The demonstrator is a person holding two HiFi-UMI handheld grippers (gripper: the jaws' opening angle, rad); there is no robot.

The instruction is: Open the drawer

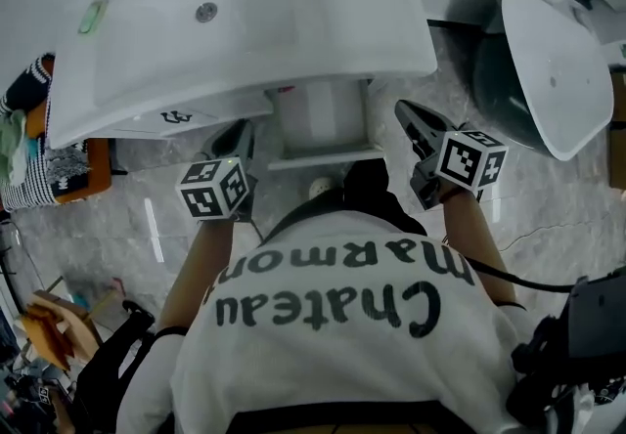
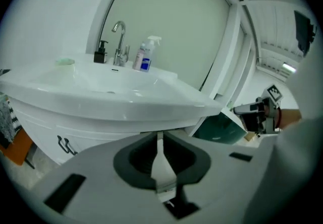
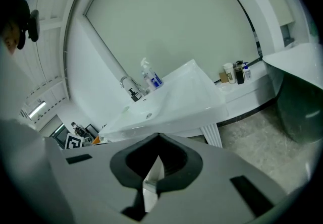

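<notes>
The white washbasin (image 1: 293, 12) is filling the upper head view. The drawer (image 1: 147, 121) is sitting just under its rim at ten o'clock, apparently unopened, with its small black handle (image 1: 177, 116) running sideways along the front. The left gripper (image 1: 238, 134) is hovering nearer, with the handle at ten o'clock from it, and the right gripper (image 1: 405, 111) is hanging well apart at three o'clock. Both are holding their jaws together on nothing.
</notes>
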